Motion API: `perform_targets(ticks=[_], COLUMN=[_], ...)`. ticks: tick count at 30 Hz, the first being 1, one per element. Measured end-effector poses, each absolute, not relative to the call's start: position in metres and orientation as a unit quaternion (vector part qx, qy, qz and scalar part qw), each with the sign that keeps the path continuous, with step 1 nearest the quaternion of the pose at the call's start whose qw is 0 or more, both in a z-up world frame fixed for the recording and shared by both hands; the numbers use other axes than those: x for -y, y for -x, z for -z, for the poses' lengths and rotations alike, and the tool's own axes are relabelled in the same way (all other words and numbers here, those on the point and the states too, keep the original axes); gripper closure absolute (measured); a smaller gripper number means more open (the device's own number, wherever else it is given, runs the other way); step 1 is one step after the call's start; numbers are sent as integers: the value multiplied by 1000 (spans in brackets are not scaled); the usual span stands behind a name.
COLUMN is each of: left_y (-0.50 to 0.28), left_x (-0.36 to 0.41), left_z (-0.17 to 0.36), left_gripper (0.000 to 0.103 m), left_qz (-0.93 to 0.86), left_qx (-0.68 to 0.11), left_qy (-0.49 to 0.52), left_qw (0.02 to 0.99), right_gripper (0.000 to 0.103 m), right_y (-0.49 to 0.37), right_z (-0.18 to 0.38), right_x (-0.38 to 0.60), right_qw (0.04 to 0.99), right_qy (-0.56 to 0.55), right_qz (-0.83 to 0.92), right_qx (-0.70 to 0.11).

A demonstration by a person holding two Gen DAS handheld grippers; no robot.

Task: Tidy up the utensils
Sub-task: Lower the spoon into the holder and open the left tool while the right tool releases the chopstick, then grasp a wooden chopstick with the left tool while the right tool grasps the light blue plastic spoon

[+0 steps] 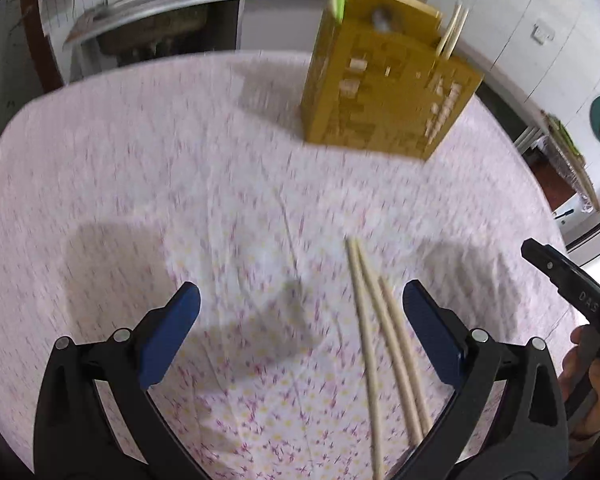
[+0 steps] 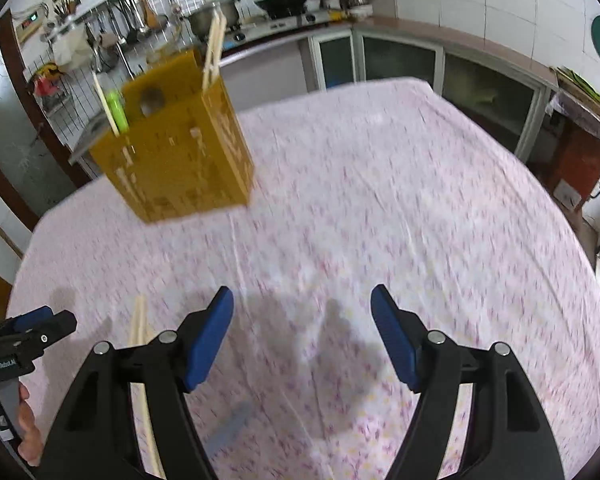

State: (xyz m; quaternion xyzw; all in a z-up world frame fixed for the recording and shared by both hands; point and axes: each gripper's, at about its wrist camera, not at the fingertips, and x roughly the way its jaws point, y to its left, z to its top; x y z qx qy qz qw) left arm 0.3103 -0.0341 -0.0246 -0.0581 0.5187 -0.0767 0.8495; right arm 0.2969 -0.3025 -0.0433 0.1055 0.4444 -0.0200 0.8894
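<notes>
Pale wooden chopsticks [image 1: 384, 344], perforated yellow holder [image 1: 384, 88]

"DAS" shows on the right tongs' black body [image 1: 588, 300].

Bright even light, soft shadows, motion blur, fisheye-warped edges

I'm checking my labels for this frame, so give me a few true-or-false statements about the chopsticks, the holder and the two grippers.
1. The left gripper is open. True.
2. The right gripper grips a chopstick. False: it is open and holds nothing.
3. Loose chopsticks lie on the tablecloth. True.
4. The yellow holder is empty. False: chopsticks stick out of it.
5. The holder lies on its side. False: it stands upright.
</notes>
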Motion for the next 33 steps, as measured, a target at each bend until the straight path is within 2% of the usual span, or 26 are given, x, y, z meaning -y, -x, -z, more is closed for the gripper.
perform_targets(ticks=[6,8,9,10,11,12,13,17,21,30,33], left_y=[-299,-296,-294,-293,-296,-296,-296,-298,-302,-316,-322], left_x=[38,40,42,45,47,50,52,58,67,79,78], left_z=[46,47,47,47,46,47,48,43,38,60,62], left_gripper=[5,8,16,31,40,54,60,62,71,76,85], left_qz=[71,71,67,66,69,73,75,81,93,85,89], left_qx=[-544,-540,-539,-540,-543,-547,-552,-554,-556,-583,-584], left_qy=[67,66,59,53,50,51,54,53,51,44,42], left_qw=[834,836,838,837,836,832,829,827,825,807,806], right_gripper=[33,38,41,52,67,72,79,80,80,80,85], right_y=[-280,-277,-276,-276,-275,-274,-275,-273,-277,-283,-284], right_z=[66,67,68,68,69,70,72,71,74,87,86], right_x=[293,290,288,286,283,281,277,269,256,245,239], right_qw=[875,869,866,862,857,851,844,832,817,800,806], right_qy=[-94,-92,-93,-92,-92,-93,-97,-119,-122,-130,-106], right_qz=[31,35,36,36,35,33,28,18,12,27,25], right_qx=[-473,-484,-491,-496,-507,-515,-527,-541,-563,-585,-582])
